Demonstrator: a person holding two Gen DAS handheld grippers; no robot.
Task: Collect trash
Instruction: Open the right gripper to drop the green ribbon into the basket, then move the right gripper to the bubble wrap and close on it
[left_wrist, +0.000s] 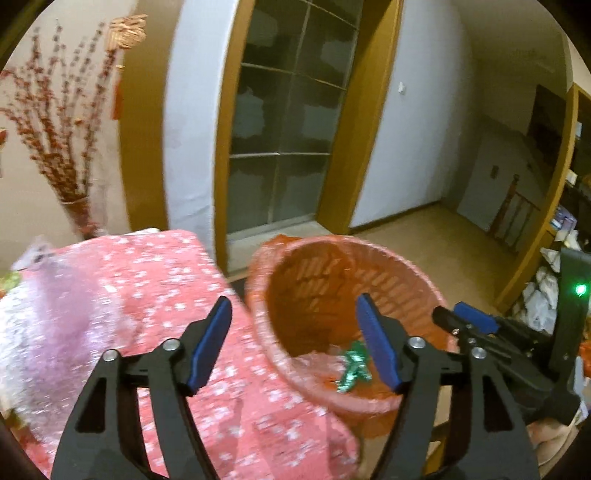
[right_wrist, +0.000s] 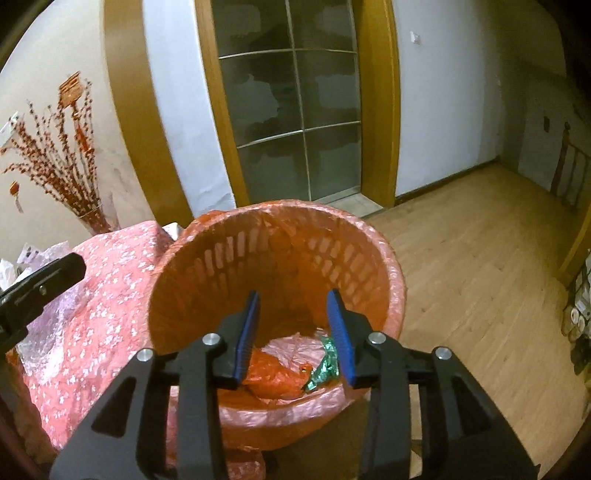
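Both hand-held grippers hang over the orange bin (right_wrist: 280, 258), which has a thin orange liner bag. Left hand-held gripper (left_wrist: 293, 345) has its jaws spread wide with nothing between them. Right hand-held gripper (right_wrist: 293, 336) is partly spread, also released. A green wrapper (right_wrist: 325, 363) lies at the bottom of the bin, on crumpled orange plastic (right_wrist: 275, 373), perhaps another bag. Left of the bin stands a desk (left_wrist: 155, 280) under a pink flowered cloth.

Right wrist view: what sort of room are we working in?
Most likely a home living or dining room: wood floor, a glazed sliding door in a wooden frame, a table with a red flowered cloth, and a lined bin beside it.
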